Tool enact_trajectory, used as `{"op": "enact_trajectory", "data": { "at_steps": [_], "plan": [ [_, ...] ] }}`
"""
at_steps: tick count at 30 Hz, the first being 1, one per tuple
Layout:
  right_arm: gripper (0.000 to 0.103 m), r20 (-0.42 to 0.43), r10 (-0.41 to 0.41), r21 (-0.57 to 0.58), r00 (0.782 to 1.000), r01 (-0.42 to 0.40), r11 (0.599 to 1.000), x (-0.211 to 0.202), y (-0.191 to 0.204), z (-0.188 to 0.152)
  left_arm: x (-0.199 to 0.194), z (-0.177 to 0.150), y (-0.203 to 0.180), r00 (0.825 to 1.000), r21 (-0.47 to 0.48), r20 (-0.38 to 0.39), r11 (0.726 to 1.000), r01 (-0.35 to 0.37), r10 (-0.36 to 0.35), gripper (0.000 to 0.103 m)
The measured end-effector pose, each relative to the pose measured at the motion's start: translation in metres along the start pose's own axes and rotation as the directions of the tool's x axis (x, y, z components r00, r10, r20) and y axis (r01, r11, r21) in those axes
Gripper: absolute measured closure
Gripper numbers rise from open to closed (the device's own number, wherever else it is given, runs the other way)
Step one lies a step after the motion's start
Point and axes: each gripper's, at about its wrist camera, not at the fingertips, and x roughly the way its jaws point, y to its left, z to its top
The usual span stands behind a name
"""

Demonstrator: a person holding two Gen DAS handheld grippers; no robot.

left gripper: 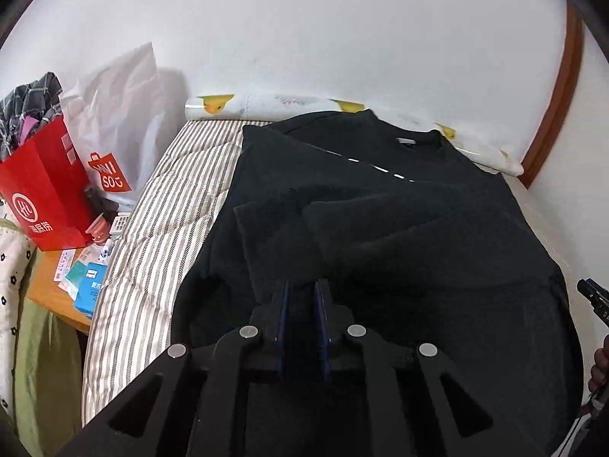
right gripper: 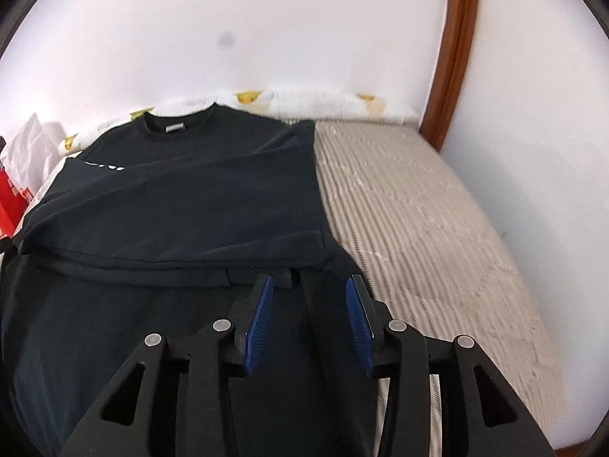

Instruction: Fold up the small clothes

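A black T-shirt [left gripper: 380,205] lies on the striped bed, collar toward the wall, with its sides folded inward over the body. It also shows in the right wrist view [right gripper: 182,198]. My left gripper [left gripper: 304,289] is nearly closed over the shirt's lower part; whether cloth is pinched between the blue pads is hidden. My right gripper [right gripper: 310,285] is open, its blue pads [right gripper: 357,316] spread above the shirt's lower right edge, with black fabric lying between them.
The striped mattress [right gripper: 418,209] extends right of the shirt. A rolled duck-print sheet [left gripper: 274,104] lies along the white wall. A red paper bag [left gripper: 45,190], a white bag [left gripper: 114,114] and small boxes crowd a side table at left.
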Motion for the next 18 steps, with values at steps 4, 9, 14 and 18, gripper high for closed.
{"op": "enact_trajectory", "data": {
  "at_steps": [4, 9, 14, 18],
  "plan": [
    [0.057, -0.007, 0.041, 0.031, 0.999, -0.04, 0.999, -0.013, -0.005, -0.005, -0.017, -0.009, -0.01, 1.0, 0.006, -0.004, 1.0, 0.031, -0.031, 0.09],
    [0.057, -0.045, 0.106, 0.05, 0.993, -0.104, 0.993, -0.025, -0.009, -0.02, -0.037, -0.022, -0.023, 1.0, 0.05, 0.007, 0.999, 0.021, -0.021, 0.09],
    [0.057, -0.083, 0.139, 0.021, 0.987, -0.138, 0.99, -0.031, -0.008, -0.039, -0.045, -0.04, -0.02, 0.998, 0.021, -0.021, 0.998, 0.059, -0.059, 0.087],
    [0.055, -0.067, 0.145, 0.001, 0.987, -0.145, 0.989, -0.038, -0.006, -0.055, -0.047, -0.059, -0.016, 0.999, 0.014, -0.021, 0.999, 0.034, -0.033, 0.077]
  ]
}}
